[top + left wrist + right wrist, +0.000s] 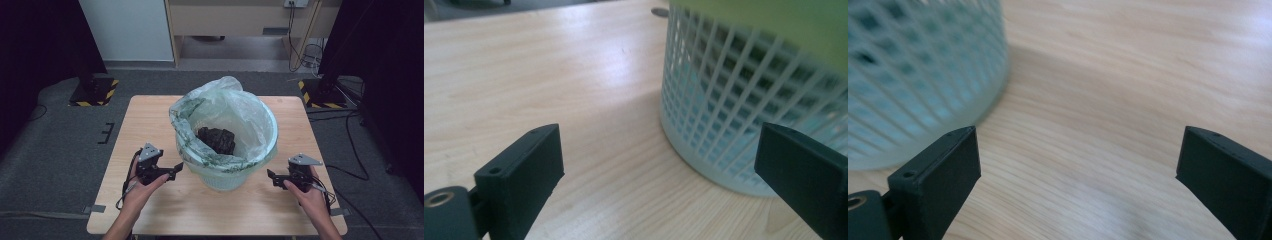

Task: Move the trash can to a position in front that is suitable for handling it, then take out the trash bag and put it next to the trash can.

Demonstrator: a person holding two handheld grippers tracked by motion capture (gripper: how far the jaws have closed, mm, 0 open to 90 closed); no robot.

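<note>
A pale lattice waste basket (225,177) stands in the middle of the wooden table (150,120), lined with a translucent greenish plastic bag (235,112) whose edge folds over the rim. A dark crumpled lump (216,139) lies inside the bag. My left gripper (176,171) is open, just left of the basket near its base. The basket's lattice wall (724,110) rises close ahead of the open left jaws. My right gripper (271,177) is open too, just right of the basket, whose blurred wall (913,75) sits at the left of the right gripper view. Neither holds anything.
The table stands on grey carpet. Black stands with yellow-black striped bases (95,92) sit at the back left and back right. Cables (345,125) run over the floor on the right. A wooden desk (240,20) is at the back.
</note>
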